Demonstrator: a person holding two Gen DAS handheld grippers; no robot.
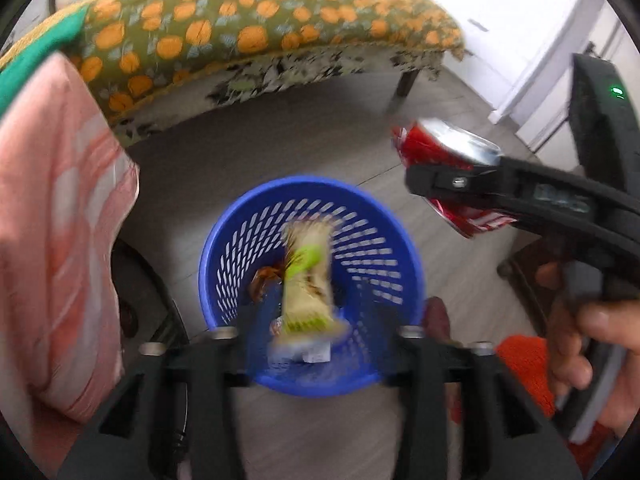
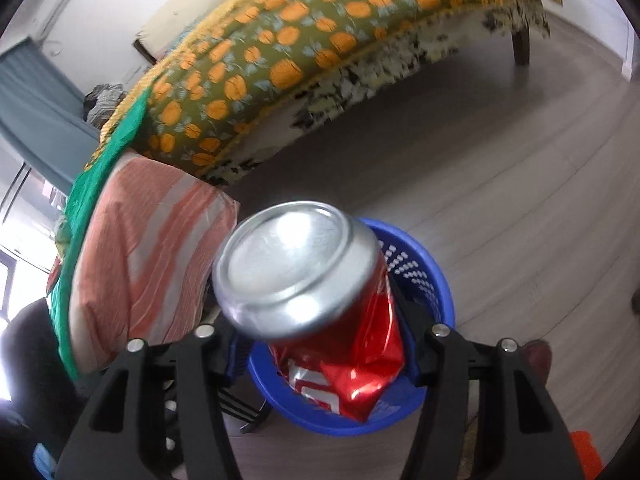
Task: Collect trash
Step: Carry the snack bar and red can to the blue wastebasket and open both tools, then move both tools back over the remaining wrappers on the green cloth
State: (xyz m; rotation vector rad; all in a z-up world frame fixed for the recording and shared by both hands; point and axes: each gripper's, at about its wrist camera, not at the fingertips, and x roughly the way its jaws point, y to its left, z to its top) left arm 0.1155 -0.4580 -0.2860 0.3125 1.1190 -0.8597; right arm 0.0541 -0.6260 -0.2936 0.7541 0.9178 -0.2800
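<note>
Red crushed can [image 2: 320,300] sits clenched in the right tongs [image 2: 320,354] above the blue basket [image 1: 224,240]; left tongs [image 1: 316,340] spread, wrapper [image 1: 308,276] blurred between them.

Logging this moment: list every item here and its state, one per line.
Can: crushed, clamped in right gripper above basket.
Wrapper: blurred, loose over basket, between open left gripper fingers.
Basket: upright on floor, some trash inside.
</note>
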